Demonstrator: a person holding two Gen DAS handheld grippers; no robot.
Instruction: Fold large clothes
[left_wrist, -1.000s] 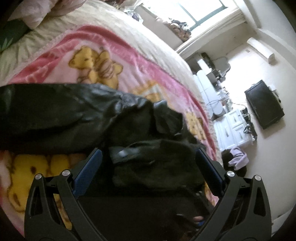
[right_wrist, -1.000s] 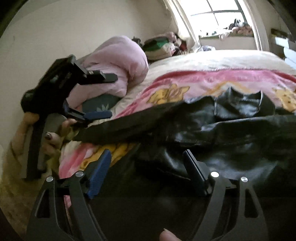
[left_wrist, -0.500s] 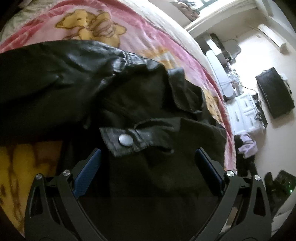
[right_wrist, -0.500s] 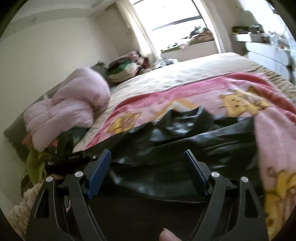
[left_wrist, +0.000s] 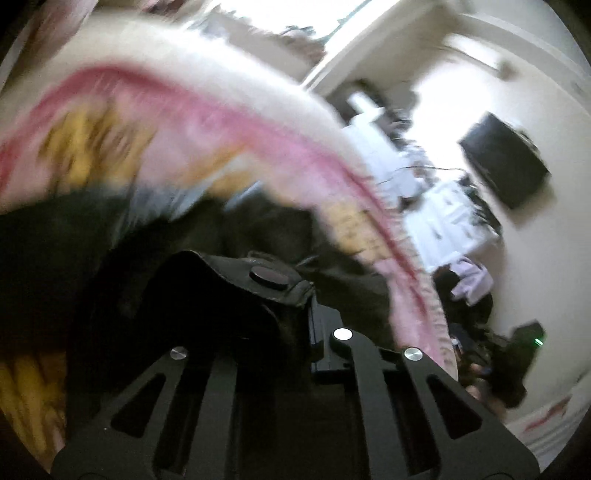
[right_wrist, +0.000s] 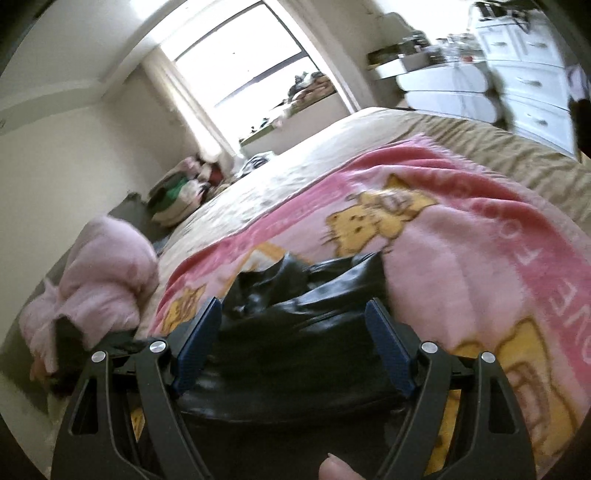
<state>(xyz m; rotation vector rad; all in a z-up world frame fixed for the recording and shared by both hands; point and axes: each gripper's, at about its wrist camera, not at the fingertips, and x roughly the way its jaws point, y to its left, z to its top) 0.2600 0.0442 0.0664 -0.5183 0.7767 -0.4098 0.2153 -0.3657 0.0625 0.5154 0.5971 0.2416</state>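
Black leather jacket on the pink blanket: left tongs clamp its snap tab, right tongs gape, holding nothing.

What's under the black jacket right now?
The black leather jacket lies on the pink cartoon blanket, which shows around it and covers a beige bedspread. A blanket fold overlaps the jacket's right end. Anything directly beneath the jacket is hidden.

Pink bear blanket on bed, white dresser, window behind.
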